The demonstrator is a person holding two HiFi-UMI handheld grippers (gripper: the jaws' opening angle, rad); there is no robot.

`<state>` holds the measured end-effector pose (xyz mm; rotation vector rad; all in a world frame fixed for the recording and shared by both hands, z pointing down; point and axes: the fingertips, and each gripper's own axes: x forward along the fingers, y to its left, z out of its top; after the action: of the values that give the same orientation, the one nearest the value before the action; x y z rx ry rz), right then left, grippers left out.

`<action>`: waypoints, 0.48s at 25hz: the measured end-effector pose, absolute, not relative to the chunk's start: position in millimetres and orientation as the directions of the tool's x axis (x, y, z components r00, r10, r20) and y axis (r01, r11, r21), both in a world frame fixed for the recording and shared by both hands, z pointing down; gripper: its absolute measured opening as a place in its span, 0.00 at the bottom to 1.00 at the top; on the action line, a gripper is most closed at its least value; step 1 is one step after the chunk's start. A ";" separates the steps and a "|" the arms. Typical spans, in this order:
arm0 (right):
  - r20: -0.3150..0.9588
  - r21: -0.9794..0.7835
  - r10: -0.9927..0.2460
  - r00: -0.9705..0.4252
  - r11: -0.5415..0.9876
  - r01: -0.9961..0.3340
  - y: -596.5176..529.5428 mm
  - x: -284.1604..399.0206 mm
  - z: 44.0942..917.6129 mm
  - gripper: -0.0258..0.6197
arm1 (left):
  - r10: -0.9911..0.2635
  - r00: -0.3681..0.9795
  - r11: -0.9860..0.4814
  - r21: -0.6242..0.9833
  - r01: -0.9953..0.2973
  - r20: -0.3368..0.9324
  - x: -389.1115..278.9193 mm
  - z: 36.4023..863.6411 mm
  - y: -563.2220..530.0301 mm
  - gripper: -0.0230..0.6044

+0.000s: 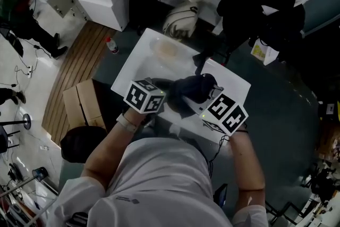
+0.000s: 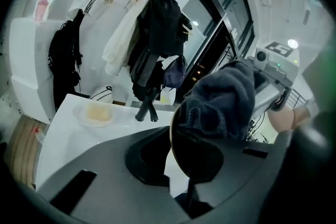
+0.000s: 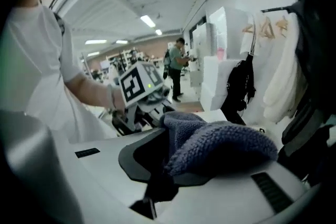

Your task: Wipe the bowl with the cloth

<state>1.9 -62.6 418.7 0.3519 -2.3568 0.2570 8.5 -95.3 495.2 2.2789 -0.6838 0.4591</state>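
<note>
Left tool [image 2: 176, 173] is clamped on the bowl [image 2: 202, 157] rim, holding it tilted over the tabletop [image 1: 139, 53], probably to expose the inside. Right tool [image 3: 157, 181], closed on the cloth [image 2: 226, 99], presses the wad in from 1 o'clock, likely mid-wipe.

Grippers: two, left gripper [image 1: 169, 97] and right gripper [image 1: 204, 94]. Cloth [image 1: 192, 87]: one. Bowl [image 2: 206, 157]: one. Table [image 1: 133, 69]: one. Dish [image 1: 166, 50] on table: one. Black stand [image 2: 147, 107] on table: one. Bottle [image 1: 112, 45] on floor: one.
</note>
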 end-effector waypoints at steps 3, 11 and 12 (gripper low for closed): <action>0.793 -0.006 -0.133 -0.595 0.974 -0.226 -50.0 5.2 437.5 0.10 | -0.326 0.790 -0.613 0.520 -0.594 0.519 11.6 500.5 -91.7 0.07; 0.893 0.003 -0.043 -0.448 0.996 -0.089 -30.1 21.6 455.0 0.34 | -0.319 0.760 -0.586 0.512 -0.628 0.567 7.5 516.5 -91.3 0.07; 0.898 0.005 -0.042 -0.437 0.996 -0.085 -29.8 24.4 453.9 0.34 | -0.324 0.755 -0.581 0.509 -0.635 0.570 5.7 518.1 -92.6 0.07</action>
<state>24.4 -29.8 453.9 0.0896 -2.0239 0.0484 5.7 -92.6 518.1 2.2213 -0.7147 0.5491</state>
